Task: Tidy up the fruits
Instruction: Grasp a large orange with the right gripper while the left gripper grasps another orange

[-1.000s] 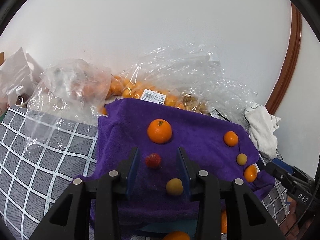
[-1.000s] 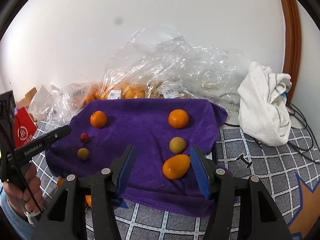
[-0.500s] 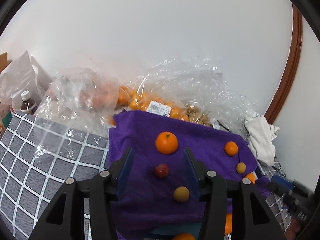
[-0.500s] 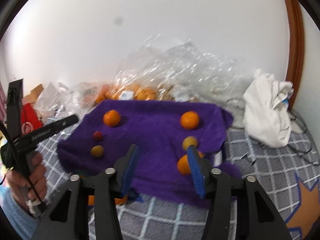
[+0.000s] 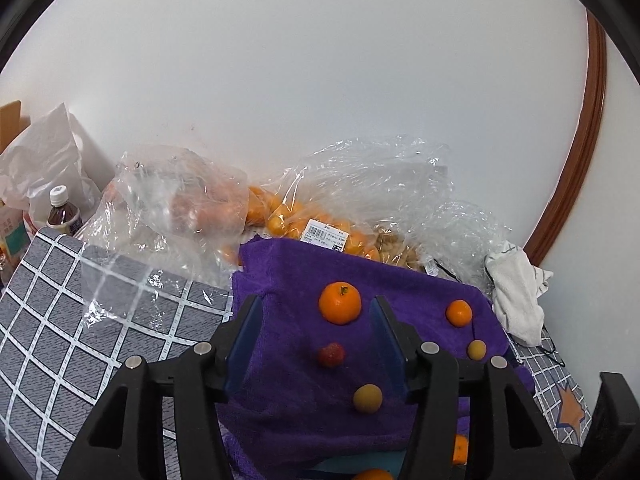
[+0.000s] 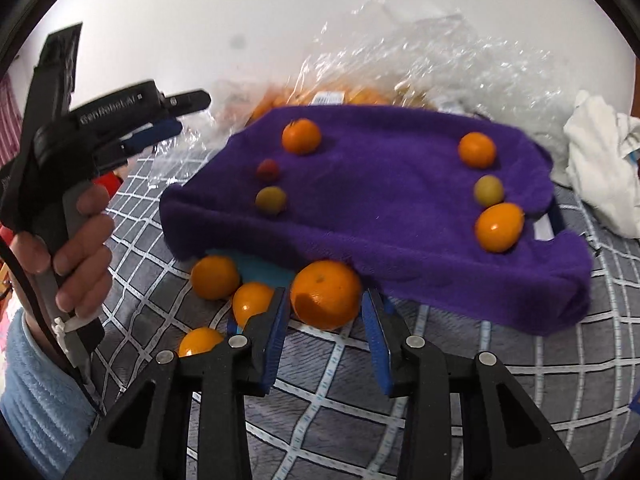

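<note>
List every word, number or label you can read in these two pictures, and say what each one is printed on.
"GenRobot.AI": white lettering on the black left gripper.
White barcode sticker on the bag of oranges: figures too small to read.
Second sticker, right wrist view: blurred.
Bottle label: unreadable.
Carton at the left edge: print too small.

Right tool (image 6: 326,316) pitched steeply down, jaws closing, an orange between the pads, gap showing on its right side. Left tool (image 5: 316,344) angled gently down, jaws opening, empty, gripped in left hand (image 6: 76,252); pale-blue sleeve.
</note>
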A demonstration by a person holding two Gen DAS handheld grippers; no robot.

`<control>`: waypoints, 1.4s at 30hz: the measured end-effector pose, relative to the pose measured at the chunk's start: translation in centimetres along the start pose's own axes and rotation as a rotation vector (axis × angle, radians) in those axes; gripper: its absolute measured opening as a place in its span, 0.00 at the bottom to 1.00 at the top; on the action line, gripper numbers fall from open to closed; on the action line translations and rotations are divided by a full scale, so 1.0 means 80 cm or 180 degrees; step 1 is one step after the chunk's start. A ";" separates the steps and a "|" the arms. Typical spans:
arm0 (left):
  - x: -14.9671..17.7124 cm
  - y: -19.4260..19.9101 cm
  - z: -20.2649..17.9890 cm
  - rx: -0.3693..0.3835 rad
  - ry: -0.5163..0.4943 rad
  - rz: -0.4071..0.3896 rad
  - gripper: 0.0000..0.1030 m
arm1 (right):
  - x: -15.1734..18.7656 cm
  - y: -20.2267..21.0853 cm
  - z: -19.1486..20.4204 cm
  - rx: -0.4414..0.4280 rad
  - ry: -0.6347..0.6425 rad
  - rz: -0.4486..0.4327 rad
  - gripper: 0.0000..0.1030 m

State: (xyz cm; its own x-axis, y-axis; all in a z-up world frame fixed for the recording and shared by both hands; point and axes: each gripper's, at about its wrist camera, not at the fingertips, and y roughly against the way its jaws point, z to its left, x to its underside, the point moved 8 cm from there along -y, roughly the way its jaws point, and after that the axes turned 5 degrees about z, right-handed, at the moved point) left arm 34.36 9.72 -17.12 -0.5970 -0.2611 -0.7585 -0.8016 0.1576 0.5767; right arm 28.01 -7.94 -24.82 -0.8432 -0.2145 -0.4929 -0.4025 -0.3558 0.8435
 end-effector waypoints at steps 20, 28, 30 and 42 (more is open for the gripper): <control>0.005 -0.003 -0.004 0.0101 0.0003 0.0071 0.52 | 0.014 0.030 -0.036 0.0494 0.0034 -0.0183 0.40; 0.016 0.000 -0.028 0.0100 -0.0232 0.0047 0.52 | 0.056 0.053 -0.105 0.0695 -0.0411 -0.0205 0.40; 0.021 0.000 -0.036 0.0147 -0.0308 0.0079 0.52 | 0.062 0.051 -0.113 0.0716 -0.0490 -0.0184 0.40; 0.080 0.043 -0.063 0.0512 -0.0591 0.0370 0.51 | 0.061 0.062 -0.124 0.0553 -0.0723 -0.0334 0.40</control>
State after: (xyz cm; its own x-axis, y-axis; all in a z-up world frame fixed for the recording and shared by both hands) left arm 27.99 3.78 -18.46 -0.6690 -0.0557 -0.7412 -0.7131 0.3295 0.6188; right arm 25.42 -19.75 -25.12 -0.8441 0.0309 -0.5353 -0.5300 -0.2000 0.8241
